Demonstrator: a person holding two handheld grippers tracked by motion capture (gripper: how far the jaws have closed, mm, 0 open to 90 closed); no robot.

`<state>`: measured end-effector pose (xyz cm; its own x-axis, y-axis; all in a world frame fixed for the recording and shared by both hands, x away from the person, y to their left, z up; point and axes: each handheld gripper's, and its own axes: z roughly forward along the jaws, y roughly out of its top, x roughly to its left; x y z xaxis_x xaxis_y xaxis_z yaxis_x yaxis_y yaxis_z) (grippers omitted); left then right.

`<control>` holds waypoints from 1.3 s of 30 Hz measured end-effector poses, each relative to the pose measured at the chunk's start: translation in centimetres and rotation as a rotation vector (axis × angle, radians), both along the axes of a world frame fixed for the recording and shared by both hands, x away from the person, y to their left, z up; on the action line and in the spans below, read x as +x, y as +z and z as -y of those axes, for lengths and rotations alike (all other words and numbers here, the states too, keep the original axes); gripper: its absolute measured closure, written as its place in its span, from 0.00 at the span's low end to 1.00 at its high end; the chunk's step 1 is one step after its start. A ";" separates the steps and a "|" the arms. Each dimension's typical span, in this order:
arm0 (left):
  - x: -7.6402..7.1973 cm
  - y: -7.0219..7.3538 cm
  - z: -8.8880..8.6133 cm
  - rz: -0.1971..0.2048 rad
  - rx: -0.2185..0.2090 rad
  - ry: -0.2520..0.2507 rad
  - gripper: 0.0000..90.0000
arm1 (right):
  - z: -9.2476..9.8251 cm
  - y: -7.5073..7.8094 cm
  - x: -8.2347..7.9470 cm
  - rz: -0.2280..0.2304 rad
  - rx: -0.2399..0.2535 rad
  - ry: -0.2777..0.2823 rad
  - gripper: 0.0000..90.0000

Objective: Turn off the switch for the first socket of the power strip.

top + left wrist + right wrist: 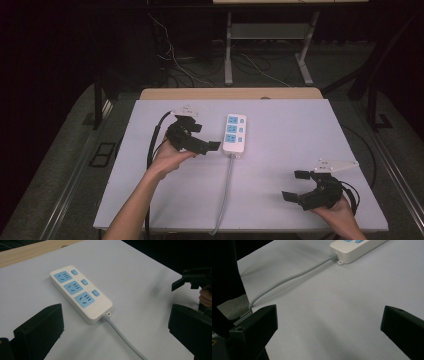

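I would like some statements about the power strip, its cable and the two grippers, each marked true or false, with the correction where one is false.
1. The power strip has three blue sockets. True.
2. The left gripper is shut on the power strip. False: its jaws stand open and hold nothing; it is beside the strip, to its left in the high view.
3. The grey cable leaves the end of the strip nearer the person and runs off the near edge of the table. True.
4. The right gripper holds the cable. False: it is open and apart from the cable, near the table's right front corner.
5. A plug sits in one socket. False: all three sockets are free.
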<state>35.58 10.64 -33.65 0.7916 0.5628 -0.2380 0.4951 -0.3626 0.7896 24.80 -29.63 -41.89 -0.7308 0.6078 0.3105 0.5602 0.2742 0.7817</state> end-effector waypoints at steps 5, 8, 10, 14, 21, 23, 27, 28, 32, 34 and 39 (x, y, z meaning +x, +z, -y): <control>-1.0 -0.4 -1.1 0.009 -0.011 0.018 0.00 | 0.0 0.0 0.0 0.001 0.000 -0.002 0.01; -1.6 -0.8 -1.7 0.016 -0.012 0.028 0.00 | 0.0 0.0 0.0 0.002 -0.002 -0.001 0.01; -2.0 -1.0 -2.1 0.021 -0.013 0.035 0.00 | 0.0 0.0 0.0 0.000 -0.002 -0.002 0.01; -2.9 -1.6 -2.9 0.029 -0.017 0.050 0.00 | 0.0 0.0 0.0 -0.001 -0.001 -0.003 0.01; -4.5 -2.9 -3.9 0.036 -0.018 0.062 0.00 | -0.1 0.0 -0.1 -0.002 -0.003 -0.004 0.01; -5.1 -3.3 -4.1 0.045 -0.024 0.068 0.00 | -0.1 0.0 -0.1 -0.002 -0.003 -0.004 0.01; -6.1 -4.3 -4.7 0.048 -0.038 0.078 0.00 | 0.0 0.0 -0.2 0.001 0.000 -0.005 0.01; -6.4 -4.5 -4.9 0.049 -0.039 0.083 0.00 | 0.0 0.0 -0.2 0.001 0.000 -0.005 0.01; -7.4 -5.3 -5.6 0.059 -0.055 0.101 0.01 | -0.1 0.0 -0.2 -0.001 0.000 -0.005 0.01; -7.8 -5.8 -6.0 0.060 -0.060 0.110 0.01 | -0.2 0.0 -0.3 -0.001 -0.001 -0.004 0.01; -8.7 -6.7 -6.8 0.062 -0.077 0.123 0.01 | -0.2 0.0 -0.3 -0.001 0.000 -0.003 0.01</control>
